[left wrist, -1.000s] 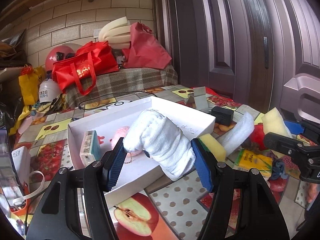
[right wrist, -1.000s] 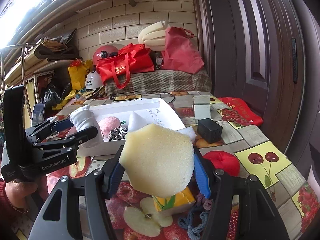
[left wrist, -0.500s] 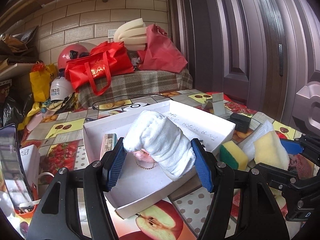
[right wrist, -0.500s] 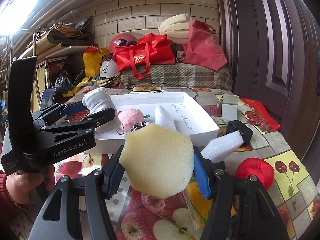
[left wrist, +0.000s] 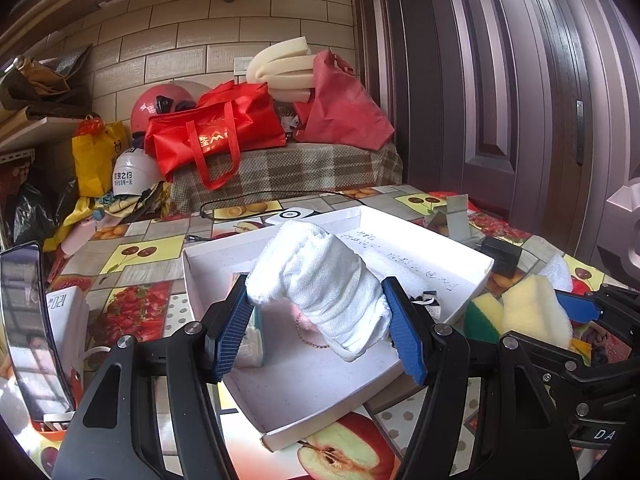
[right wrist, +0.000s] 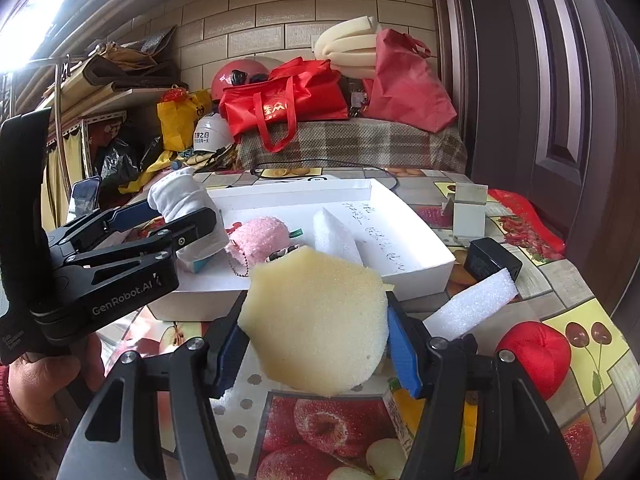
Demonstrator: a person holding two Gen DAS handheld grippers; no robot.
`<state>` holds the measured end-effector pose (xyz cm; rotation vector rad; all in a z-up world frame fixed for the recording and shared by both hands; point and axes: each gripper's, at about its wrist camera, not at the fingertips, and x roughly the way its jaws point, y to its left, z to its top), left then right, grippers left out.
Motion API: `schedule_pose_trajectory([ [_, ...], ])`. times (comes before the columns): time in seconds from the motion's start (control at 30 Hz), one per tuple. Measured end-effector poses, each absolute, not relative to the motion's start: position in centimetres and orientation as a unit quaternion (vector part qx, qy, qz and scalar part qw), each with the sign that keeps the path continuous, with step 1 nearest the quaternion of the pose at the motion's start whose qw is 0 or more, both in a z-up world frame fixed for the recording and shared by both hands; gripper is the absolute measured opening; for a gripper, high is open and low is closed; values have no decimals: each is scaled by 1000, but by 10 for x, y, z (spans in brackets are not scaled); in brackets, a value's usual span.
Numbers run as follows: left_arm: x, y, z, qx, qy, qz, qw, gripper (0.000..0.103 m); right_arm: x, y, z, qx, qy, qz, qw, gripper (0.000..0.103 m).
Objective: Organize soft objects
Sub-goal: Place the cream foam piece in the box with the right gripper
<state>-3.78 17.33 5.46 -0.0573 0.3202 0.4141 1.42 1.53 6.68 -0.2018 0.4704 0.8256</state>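
The left gripper point(left wrist: 316, 320) pinches a rolled white cloth point(left wrist: 320, 284) between its blue jaws, held above the near part of the white box point(left wrist: 400, 236). In the right wrist view the cloth point(right wrist: 180, 200) hangs over the box's left edge. The right gripper point(right wrist: 316, 340) has its jaws pressed on a pale yellow sponge point(right wrist: 316, 320), held over the tabletop point(right wrist: 560, 276) just in front of the box point(right wrist: 412, 268). Inside the box lie a pink plush point(right wrist: 260, 238) with a bead chain and a white foam wedge point(right wrist: 334, 232). A white foam strip point(right wrist: 472, 308) and a red plush point(right wrist: 536, 352) rest on the tabletop to the right.
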Motion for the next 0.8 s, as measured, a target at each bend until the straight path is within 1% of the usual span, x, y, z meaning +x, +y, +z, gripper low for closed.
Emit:
schedule_pose_trajectory([
  [0.2,-36,189,55,-42,152,224,962,65,25,30,64,-81,245,381,888,63],
  [0.47,-25,209,53,-50,158,252,954,65,31,67,65,-87,231,375,894,63],
  [0.8,-22,225,52,-77,163,256,950,65,62,127,48,-102,308,378,867,63],
])
